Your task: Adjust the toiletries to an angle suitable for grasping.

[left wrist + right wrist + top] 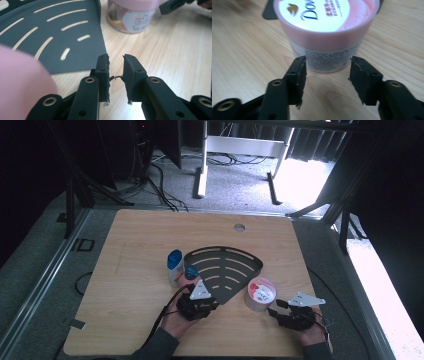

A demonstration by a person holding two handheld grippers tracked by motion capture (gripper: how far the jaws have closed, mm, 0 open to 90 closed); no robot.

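We see the pink-lidded jar (325,32) standing upright on the wooden table (135,285), just ahead of our right gripper (327,75). Its jaws stand apart, roughly as wide as the jar's lower body, and the tips stop just short of the jar wall — nothing is between them and the pads press on nothing. In the high view the jar (260,293) sits just past the right gripper's (276,308) tips, touching or nearly touching the corner of the black slotted shelf tray (225,270).

Our left gripper (116,65) has its jaws parted by a narrow gap, with bare table showing between the fingers and nothing gripped. Just beyond its left finger lies the point of the tray (75,45); farther ahead and to the right stands the jar (130,17). A blurred pink shape (22,82) crowds the near left of that finger — we cannot tell what it is.

Beside the left gripper (194,289) in the high view, two blue-capped bottles (175,265) stand close by, at the tray's left edge.
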